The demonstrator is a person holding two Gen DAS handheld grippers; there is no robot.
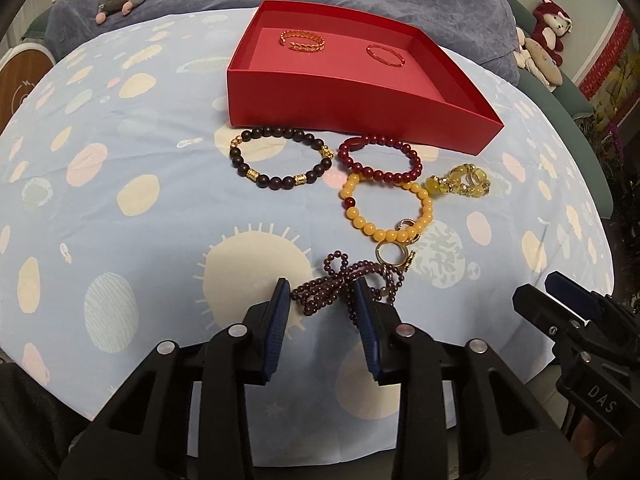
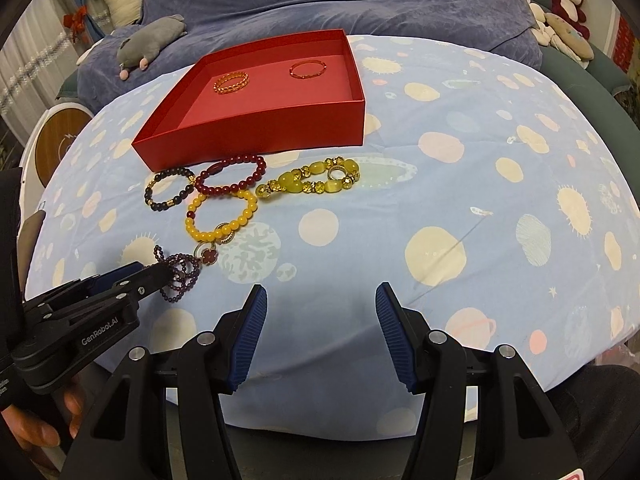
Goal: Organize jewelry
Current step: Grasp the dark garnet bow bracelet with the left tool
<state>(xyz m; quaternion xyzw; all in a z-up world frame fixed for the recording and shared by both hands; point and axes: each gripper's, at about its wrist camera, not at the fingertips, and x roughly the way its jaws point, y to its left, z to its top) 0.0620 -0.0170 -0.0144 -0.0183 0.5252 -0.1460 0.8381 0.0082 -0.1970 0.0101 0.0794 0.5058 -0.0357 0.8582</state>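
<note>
With the left tool [image 1: 322, 294] spread astride the purple bead strand [image 1: 340, 286] at the near edge of the surface [image 1: 120, 152], several loops should be pinched together and carried to the far red box [image 1: 360, 120], the right tool [image 2: 320, 300] held spread, empty.

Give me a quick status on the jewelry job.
Left gripper straddling purple beads, grip unclear. Right gripper open, empty. Two bangles in red box; four bracelets loose on cloth. Nothing in the way.

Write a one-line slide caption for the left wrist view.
Left gripper straddles a purple bead strand; four bracelets wait before the red box.
</note>
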